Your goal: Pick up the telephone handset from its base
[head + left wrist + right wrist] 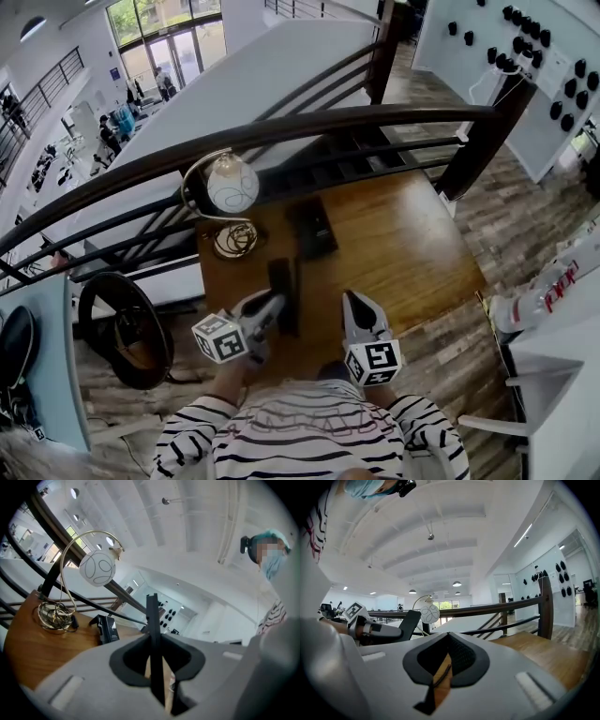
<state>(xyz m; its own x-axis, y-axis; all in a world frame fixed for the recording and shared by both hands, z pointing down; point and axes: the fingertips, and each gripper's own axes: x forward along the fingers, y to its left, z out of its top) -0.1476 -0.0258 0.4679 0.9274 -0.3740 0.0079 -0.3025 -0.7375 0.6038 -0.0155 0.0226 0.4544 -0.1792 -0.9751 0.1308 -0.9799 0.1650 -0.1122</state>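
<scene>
Your left gripper point(270, 307) point(154, 651) is squeezing the flat black telephone handset point(283, 281) point(152, 616). Its two jaws press on the handset from both sides, and the handset sticks out past them, thin edge toward the camera. The handset is off the black telephone base point(312, 228) point(107, 629). The base sits on the brown wooden table point(403, 244), a bit farther from you than the handset, and the two do not touch.

Your right gripper point(354, 302) point(445, 660) is closed tight with nothing in it. It is just beside the left one, over the near edge of the table.

A gold wire lamp with a round white ball point(232, 184) point(97, 568) stands on the table left of the base, near the dark railing point(281, 131).
</scene>
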